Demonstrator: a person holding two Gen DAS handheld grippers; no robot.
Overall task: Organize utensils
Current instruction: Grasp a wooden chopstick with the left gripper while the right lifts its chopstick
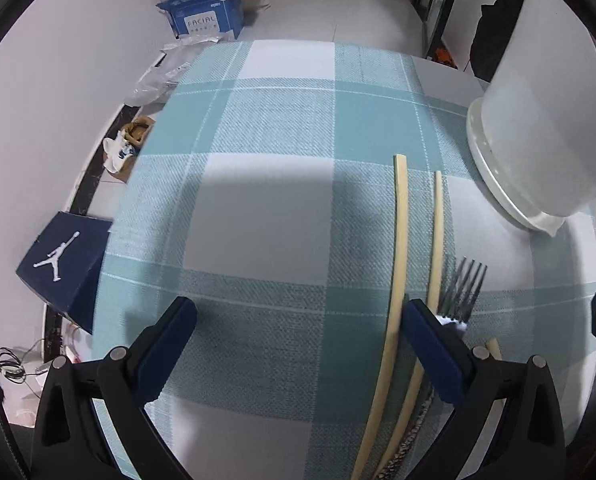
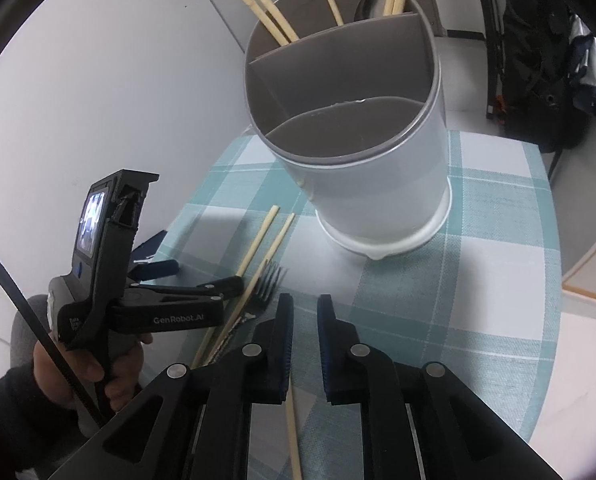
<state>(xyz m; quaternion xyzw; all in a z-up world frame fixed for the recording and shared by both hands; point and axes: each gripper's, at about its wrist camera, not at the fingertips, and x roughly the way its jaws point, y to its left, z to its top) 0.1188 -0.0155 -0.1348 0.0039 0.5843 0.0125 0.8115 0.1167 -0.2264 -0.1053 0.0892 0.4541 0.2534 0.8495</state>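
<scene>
We see the right gripper (image 2: 302, 344) low over the checked cloth (image 2: 477, 280), jaws slightly apart, nothing between them. One chopstick (image 2: 294, 432) lies under its left finger. The holder (image 2: 377, 184) stands ahead, more chopsticks (image 2: 270, 12) in its far compartments. Two chopsticks (image 2: 258, 248) and a fork (image 2: 268, 280) lie beside the left gripper (image 2: 202, 276).

My left gripper's right finger (image 1: 433, 352) covers the fork's (image 1: 463, 288) handle; both chopsticks (image 1: 397, 280) run off the bottom edge. The utensil holder's (image 1: 545, 136) top is cut off.
</scene>
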